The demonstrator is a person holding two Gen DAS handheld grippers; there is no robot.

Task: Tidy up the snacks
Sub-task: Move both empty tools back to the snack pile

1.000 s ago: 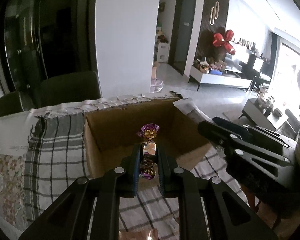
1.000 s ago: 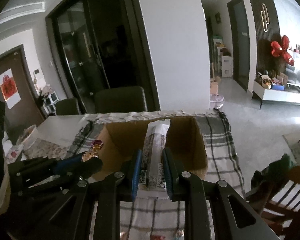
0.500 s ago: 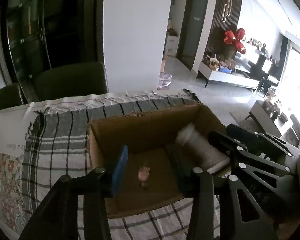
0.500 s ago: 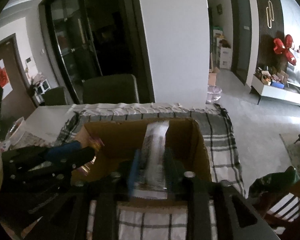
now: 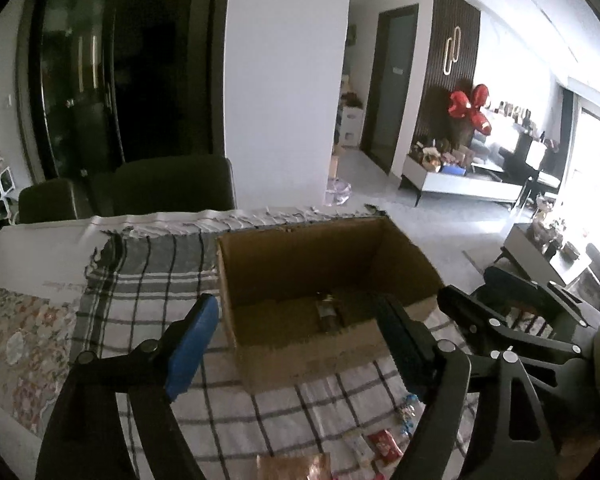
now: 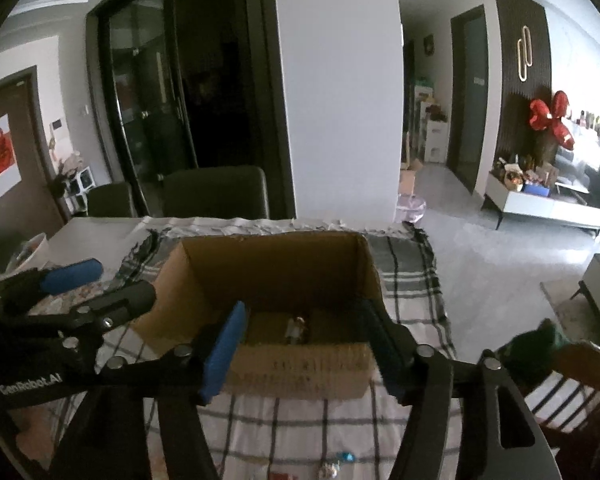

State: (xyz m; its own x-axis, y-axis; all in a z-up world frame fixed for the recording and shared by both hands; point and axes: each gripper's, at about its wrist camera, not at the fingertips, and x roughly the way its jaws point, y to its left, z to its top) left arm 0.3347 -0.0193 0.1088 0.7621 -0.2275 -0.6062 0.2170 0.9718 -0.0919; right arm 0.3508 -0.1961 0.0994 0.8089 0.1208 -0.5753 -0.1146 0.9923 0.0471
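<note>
An open cardboard box [image 5: 300, 256] [image 6: 276, 264] stands on a plaid cloth [image 5: 152, 276]. On its floor lies a dropped snack [image 5: 327, 312] [image 6: 296, 328], dark and hard to make out. My left gripper [image 5: 296, 340] hovers just in front of the box, its jaws opening and nothing between them. My right gripper [image 6: 300, 344] is also in front of the box, jaws opening and empty. Each gripper shows in the other's view: the right gripper [image 5: 512, 304] at the right, the left gripper [image 6: 88, 284] at the left.
Several small wrapped snacks [image 5: 380, 440] [image 6: 340, 460] lie on the cloth near me. A floral mat [image 5: 16, 332] lies to the left. Dark chairs [image 5: 168, 188] stand behind the table, a wooden chair [image 6: 572, 380] at the right. A white pillar [image 5: 284, 80] rises beyond.
Both grippers have let go: the purple-wrapped candy left the left jaws and the long pale packet left the right jaws, both dropping into the box. Both jaws spread wide and pulled back.
</note>
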